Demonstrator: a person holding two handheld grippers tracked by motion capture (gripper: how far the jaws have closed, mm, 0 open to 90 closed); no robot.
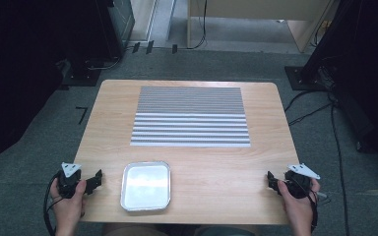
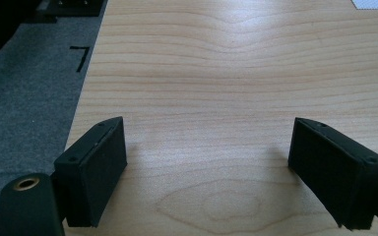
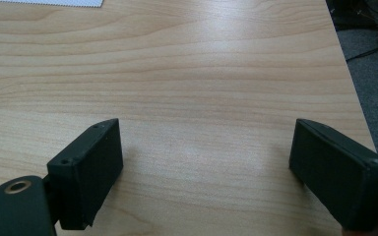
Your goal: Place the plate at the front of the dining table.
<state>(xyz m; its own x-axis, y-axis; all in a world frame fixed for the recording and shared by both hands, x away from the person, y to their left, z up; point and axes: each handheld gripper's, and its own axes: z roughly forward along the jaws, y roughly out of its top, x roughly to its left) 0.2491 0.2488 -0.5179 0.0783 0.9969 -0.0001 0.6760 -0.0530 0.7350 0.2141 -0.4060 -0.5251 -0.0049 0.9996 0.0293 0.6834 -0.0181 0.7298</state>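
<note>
Left gripper (image 1: 97,181) — held in the person's left hand (image 1: 69,204) at the near left corner of the table (image 1: 192,162). Fingers (image 2: 96,172) spread wide, released, nothing between them but bare wood; the gripper's own view shows them low over the tabletop, though contact cannot be told.

Right gripper (image 1: 271,182) — held in the right hand (image 1: 298,206) at the near right corner. Fingers (image 3: 88,169) likewise wide apart and empty, with bare wood between them.

Metal tray (image 1: 146,186) — shallow, silver, rounded corners, flat on the near edge of the table, near the left gripper but apart from it, well apart from the right.

Striped mat (image 1: 191,116) — grey and white, lying flat at the table's middle, beyond the tray.
</note>
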